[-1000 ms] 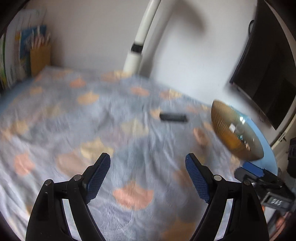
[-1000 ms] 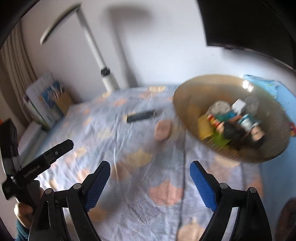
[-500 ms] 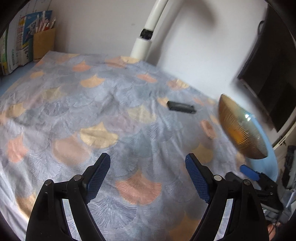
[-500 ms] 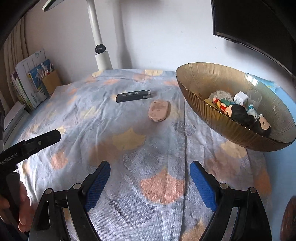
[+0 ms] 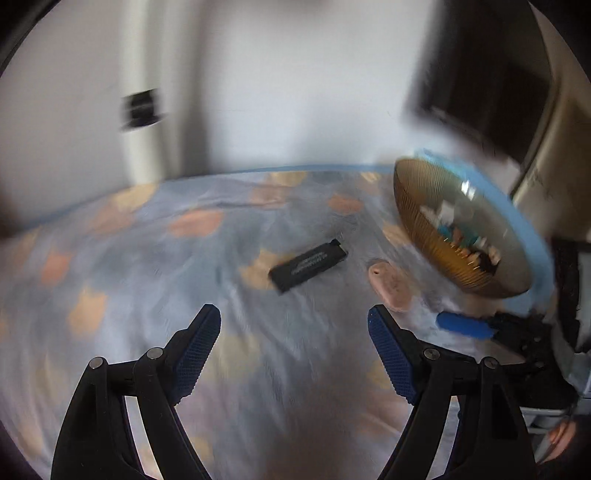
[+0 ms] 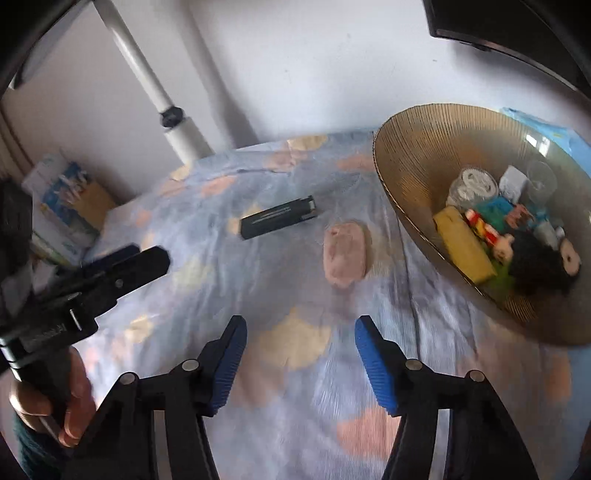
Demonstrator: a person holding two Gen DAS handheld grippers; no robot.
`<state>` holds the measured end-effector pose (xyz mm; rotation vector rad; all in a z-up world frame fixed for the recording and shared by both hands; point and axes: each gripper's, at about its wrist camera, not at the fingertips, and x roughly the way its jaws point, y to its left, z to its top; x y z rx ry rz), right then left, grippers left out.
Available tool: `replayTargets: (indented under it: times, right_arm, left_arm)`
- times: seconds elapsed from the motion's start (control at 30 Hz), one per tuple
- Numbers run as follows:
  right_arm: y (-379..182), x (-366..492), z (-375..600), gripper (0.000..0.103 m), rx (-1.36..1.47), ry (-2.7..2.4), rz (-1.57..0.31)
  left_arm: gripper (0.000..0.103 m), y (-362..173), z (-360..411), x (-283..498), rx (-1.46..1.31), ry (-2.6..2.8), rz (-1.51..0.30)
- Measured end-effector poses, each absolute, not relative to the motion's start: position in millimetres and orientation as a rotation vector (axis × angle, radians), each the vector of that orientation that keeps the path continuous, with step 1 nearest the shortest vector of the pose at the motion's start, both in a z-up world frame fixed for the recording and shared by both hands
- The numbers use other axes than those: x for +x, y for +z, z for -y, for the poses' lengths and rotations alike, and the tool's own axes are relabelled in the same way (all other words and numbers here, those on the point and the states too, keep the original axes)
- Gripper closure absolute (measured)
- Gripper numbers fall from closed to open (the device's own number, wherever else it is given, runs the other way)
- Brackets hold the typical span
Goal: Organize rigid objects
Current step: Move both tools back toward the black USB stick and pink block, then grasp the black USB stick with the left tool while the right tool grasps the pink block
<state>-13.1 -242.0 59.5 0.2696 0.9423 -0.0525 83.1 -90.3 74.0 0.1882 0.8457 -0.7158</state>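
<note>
Above cloth (image 6: 295, 369): both grippers empty.
Left gripper (image 5: 293, 325) closing slightly, fingers wide apart; right gripper (image 6: 297, 334) closing, fingers apart, short of pouch (image 6: 345, 254).

Domestic room: a table under a blue patterned cloth (image 6: 295, 369), a white lamp pole (image 6: 147, 74) against the wall, upright books (image 6: 62, 199), and a dark wall-mounted screen (image 6: 517, 29).

blur: bowl (image 5: 424, 221) contents unreadable (left view) | monitor (image 6: 517, 29) cut off
</note>
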Motion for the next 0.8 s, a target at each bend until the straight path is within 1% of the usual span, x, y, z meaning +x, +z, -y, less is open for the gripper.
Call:
replayTargets:
  times: [0.1,0.23,0.3,0.37,0.47,0.5,0.57,0.6,0.63,0.67,0.7,0.8]
  right_arm:
    - [46,0,247,0.043,0.232,-0.140,-0.917]
    - [34,12,257,0.044,0.209,-0.190,-0.934]
    - [34,16,257,0.044,0.191,-0.185,-0.927]
    - [33,22,252,0.044,0.164,-0.183,-0.933]
    - [31,27,242,0.044,0.112,-0.202,-0.934]
    - [30,29,240,0.044,0.104,-0.206,-0.934]
    - [29,32,238,0.045,0.093,-0.216,-0.936]
    - [28,34,237,0.049,0.085,-0.223,-0.936]
    - [28,35,236,0.057,0.075,-0.226,-0.937]
    - [28,35,236,0.062,0.072,-0.217,-0.932]
    - [29,33,237,0.071,0.080,-0.197,-0.925]
    - [31,27,237,0.072,0.100,-0.154,-0.911]
  left_arm:
    - [0.023,59,115,98,0.323,-0.700,-0.798]
    - [0.027,43,133,122,0.338,-0.759,-0.842]
    - [0.032,37,138,130,0.330,-0.789,-0.858]
    - [0.042,33,141,134,0.322,-0.805,-0.878]
    - [0.047,24,145,137,0.329,-0.815,-0.906]
    - [0.048,25,146,133,0.340,-0.810,-0.889]
    - [0.062,24,152,127,0.382,-0.793,-0.868]
    - [0.066,24,155,125,0.395,-0.789,-0.861]
    - [0.074,25,155,123,0.398,-0.792,-0.858]
    - [0.079,26,154,119,0.393,-0.794,-0.861]
    - [0.080,27,152,116,0.390,-0.782,-0.861]
    - [0.081,34,134,97,0.363,-0.735,-0.852]
